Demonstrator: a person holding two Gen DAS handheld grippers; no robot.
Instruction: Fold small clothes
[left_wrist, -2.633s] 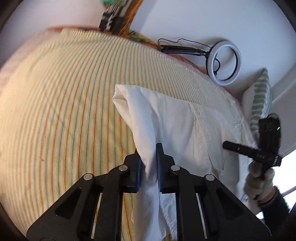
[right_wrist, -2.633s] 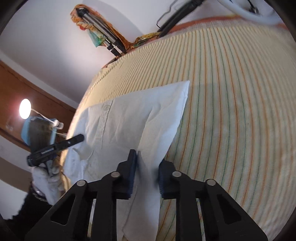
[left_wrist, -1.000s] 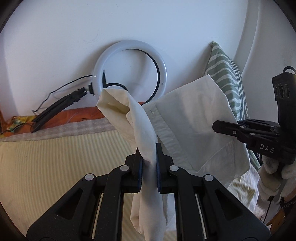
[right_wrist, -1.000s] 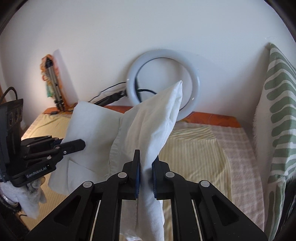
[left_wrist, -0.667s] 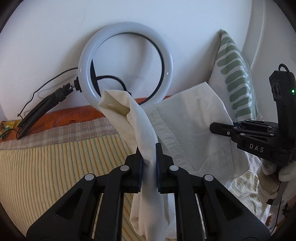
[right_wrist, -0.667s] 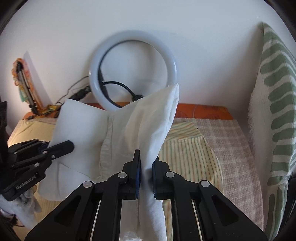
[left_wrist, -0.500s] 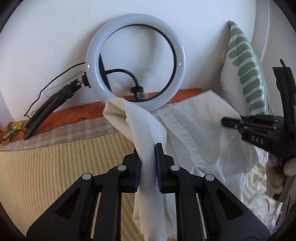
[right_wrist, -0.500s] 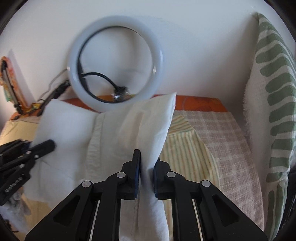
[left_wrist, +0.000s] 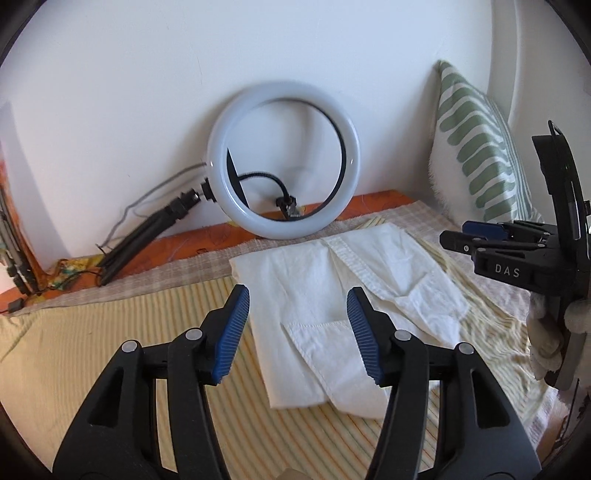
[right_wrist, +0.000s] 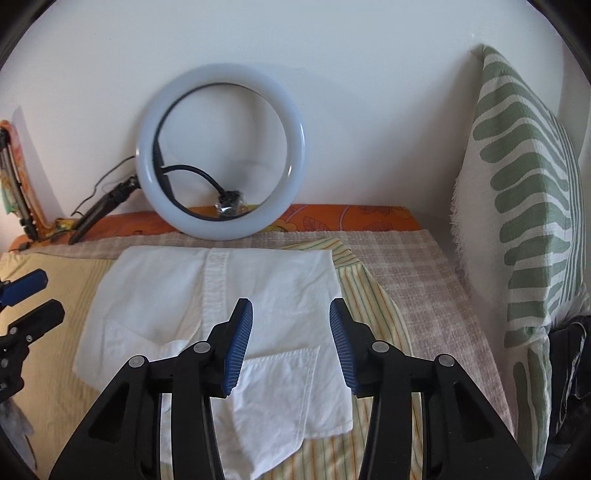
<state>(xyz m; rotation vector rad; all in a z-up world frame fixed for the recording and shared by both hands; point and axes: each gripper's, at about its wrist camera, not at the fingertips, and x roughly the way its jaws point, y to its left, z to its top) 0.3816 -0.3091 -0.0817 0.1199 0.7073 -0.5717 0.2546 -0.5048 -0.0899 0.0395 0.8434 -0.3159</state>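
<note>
A small white shirt (left_wrist: 332, 291) (right_wrist: 273, 291) lies folded on the striped yellow bedspread (left_wrist: 110, 332) (right_wrist: 48, 373), button placket facing up, its far edge near the ring light. My left gripper (left_wrist: 297, 295) hovers just above its near left part, jaws opening, nothing between the blue pads. My right gripper (right_wrist: 291, 306) hovers over the shirt's right half, jaws also opening and holding nothing. In the left wrist view the right gripper (left_wrist: 476, 236) shows at the right edge, held by a gloved hand (left_wrist: 550, 332). The left gripper's fingers (right_wrist: 29, 291) show at the left edge of the right wrist view.
A white ring light (left_wrist: 284, 158) (right_wrist: 221, 151) leans on the wall behind the shirt, its black stand (left_wrist: 147, 236) lying to the left. A green-patterned pillow (left_wrist: 476, 147) (right_wrist: 524, 206) stands at the right. A checked cloth (right_wrist: 417, 273) and an orange sheet (right_wrist: 351, 216) border the bedspread.
Both grippers held the shirt up by its edge, lowered it onto the bed near the ring light, then opened and let go. The shirt now lies flat and folded.
</note>
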